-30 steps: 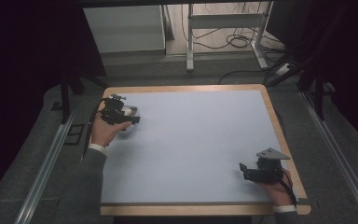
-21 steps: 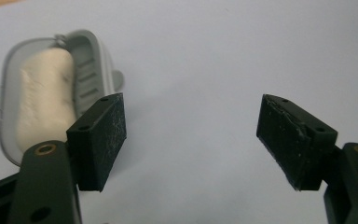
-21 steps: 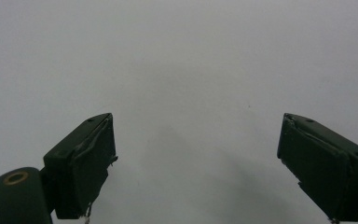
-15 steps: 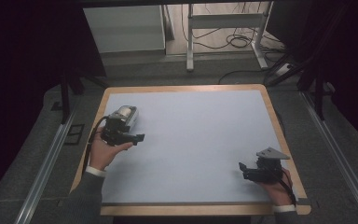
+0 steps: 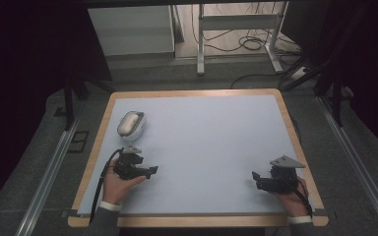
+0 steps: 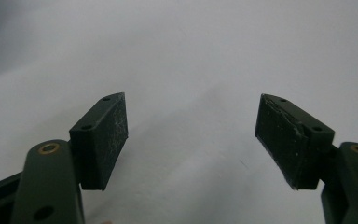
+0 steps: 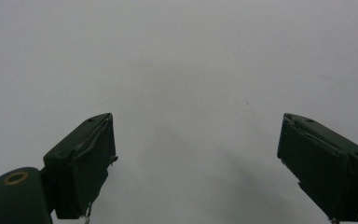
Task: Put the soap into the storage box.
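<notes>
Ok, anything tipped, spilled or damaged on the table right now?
Nothing stands out. The white object lies alone near the table's far-left corner, no spill around it. The left gripper and right gripper are open with nothing between their jaws; their pads look scuffed.

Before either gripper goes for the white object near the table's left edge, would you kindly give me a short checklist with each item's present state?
1. Left gripper jaws open, nothing between them: ok.
2. Right gripper jaws open, nothing between them: ok.
3. White object lies free on the table, apart from both grippers: ok.
4. Bare surface between left gripper and object: ok.
5. Left gripper aimed at the object: not ok; it points toward the table's middle.
6. Object's rigidity and grip points: cannot tell.
</notes>
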### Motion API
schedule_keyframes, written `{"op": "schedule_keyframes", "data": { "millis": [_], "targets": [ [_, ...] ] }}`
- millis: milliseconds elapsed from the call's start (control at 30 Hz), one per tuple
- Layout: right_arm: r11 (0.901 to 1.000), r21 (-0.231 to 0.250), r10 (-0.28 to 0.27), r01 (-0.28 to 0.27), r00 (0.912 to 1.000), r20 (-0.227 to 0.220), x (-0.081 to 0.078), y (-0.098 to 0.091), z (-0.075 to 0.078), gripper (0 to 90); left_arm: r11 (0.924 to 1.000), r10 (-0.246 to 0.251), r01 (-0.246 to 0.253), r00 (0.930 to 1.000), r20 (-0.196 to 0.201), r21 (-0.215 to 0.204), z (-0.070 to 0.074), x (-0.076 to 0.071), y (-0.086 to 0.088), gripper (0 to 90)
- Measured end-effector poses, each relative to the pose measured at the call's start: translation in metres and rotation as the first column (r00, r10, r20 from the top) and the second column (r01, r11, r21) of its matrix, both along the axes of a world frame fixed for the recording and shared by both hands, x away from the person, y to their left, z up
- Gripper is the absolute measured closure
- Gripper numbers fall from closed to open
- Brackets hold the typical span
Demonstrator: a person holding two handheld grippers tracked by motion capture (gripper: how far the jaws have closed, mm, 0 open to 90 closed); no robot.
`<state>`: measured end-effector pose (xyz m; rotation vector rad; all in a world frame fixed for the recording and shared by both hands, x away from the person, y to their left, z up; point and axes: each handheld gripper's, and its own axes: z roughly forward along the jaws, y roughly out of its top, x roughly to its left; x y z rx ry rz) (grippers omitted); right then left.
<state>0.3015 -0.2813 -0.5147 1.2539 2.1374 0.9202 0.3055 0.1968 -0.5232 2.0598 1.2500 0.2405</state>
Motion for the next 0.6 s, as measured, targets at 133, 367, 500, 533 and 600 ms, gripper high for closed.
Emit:
{"op": "schedule_keyframes", "data": {
  "millis": [133, 367, 500, 533, 600],
  "targets": [
    [1.0, -0.004, 0.005, -0.005, 1.0, 0.0, 0.0002, 0.0005, -0.0004, 11.0, 0.9999, -0.014, 0.014, 0.9999, -0.001, 0.01, -0.0033, -0.0042, -0.0042, 26.3],
    [1.0, -0.004, 0.006, -0.006, 1.0, 0.001, 0.0002, 0.0005, -0.0004, 10.9, 0.9999, -0.014, 0.014, 0.9999, 0.004, 0.0, -0.0032, -0.006, -0.0024, 26.1],
    [1.0, -0.003, 0.007, -0.007, 1.0, 0.004, 0.0004, 0.0003, -0.0005, 10.9, 0.9999, -0.003, 0.003, 1.0, 0.007, -0.01, -0.003, -0.0073, 0.0014, 26.0],
    [1.0, -0.003, 0.007, -0.007, 1.0, 0.004, 0.0004, 0.0005, -0.0003, 10.9, 0.9995, -0.009, 0.009, 0.9999, 0.01, -0.03, -0.0025, -0.0074, 0.0026, 25.9],
    [1.0, -0.001, 0.006, -0.006, 0.9999, 0.008, 0.0013, 0.0017, 0.0002, 10.9, 0.9982, -0.015, 0.016, 0.9998, 0.015, -0.058, -0.0002, -0.0085, 0.0035, 25.6]
  ]
}}
